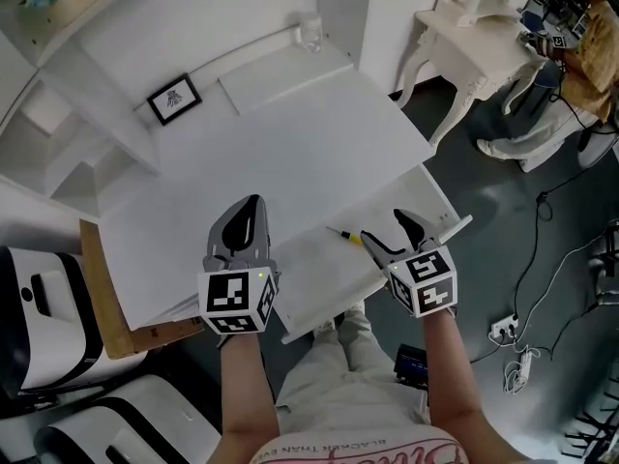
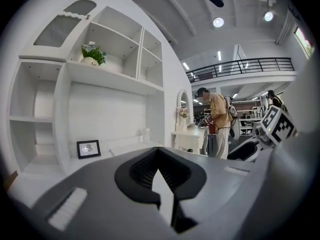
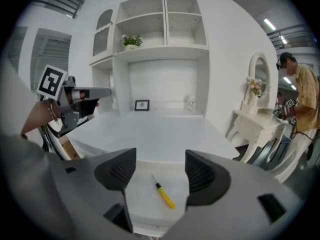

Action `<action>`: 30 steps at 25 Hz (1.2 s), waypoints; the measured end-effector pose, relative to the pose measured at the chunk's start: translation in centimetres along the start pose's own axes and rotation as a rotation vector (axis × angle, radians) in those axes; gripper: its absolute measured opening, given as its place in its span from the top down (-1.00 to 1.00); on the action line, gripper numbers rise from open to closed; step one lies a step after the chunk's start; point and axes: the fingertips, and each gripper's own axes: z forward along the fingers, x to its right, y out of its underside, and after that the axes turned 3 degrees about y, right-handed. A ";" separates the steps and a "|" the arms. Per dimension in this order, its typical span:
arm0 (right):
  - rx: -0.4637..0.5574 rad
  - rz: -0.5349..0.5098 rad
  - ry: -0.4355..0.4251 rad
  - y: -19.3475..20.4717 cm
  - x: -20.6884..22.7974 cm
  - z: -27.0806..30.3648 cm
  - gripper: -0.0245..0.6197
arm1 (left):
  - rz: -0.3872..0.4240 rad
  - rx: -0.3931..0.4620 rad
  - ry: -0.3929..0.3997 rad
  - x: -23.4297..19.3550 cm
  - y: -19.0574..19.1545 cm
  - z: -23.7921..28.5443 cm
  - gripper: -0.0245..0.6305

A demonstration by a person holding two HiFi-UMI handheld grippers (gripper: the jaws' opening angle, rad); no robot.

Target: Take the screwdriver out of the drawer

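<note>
A screwdriver (image 1: 349, 235) with a yellow handle (image 3: 165, 196) lies in the open white drawer (image 1: 309, 280) at the front of the white desk (image 1: 280, 153). My right gripper (image 1: 383, 228) hovers just above and right of it, open. In the right gripper view the screwdriver shows between the spread jaws (image 3: 160, 160), untouched, on the drawer floor (image 3: 142, 204). My left gripper (image 1: 253, 204) stands over the desk's front edge, left of the drawer, shut and holding nothing. In its own view the left gripper (image 2: 158, 151) looks across the desk at the shelves.
A small framed picture (image 1: 174, 99) and a glass jar (image 1: 309, 32) stand at the back of the desk under a shelf unit (image 3: 162, 26). A white dressing table (image 1: 474, 37) and a person (image 1: 590, 56) are at the right. Cables and a power strip (image 1: 513, 332) lie on the floor.
</note>
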 end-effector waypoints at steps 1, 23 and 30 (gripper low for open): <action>-0.022 -0.002 -0.014 0.6 0.0 0.6 -0.02 | -0.002 -0.009 -0.002 0.0 0.3 0.2 0.91; -0.527 -0.252 -0.366 15.3 -2.2 12.2 -0.02 | 0.001 -0.162 -0.056 1.3 4.3 3.5 0.91; -0.633 -0.308 -0.407 18.5 -2.5 14.6 0.08 | -0.060 -0.187 -0.081 0.6 5.2 4.4 0.91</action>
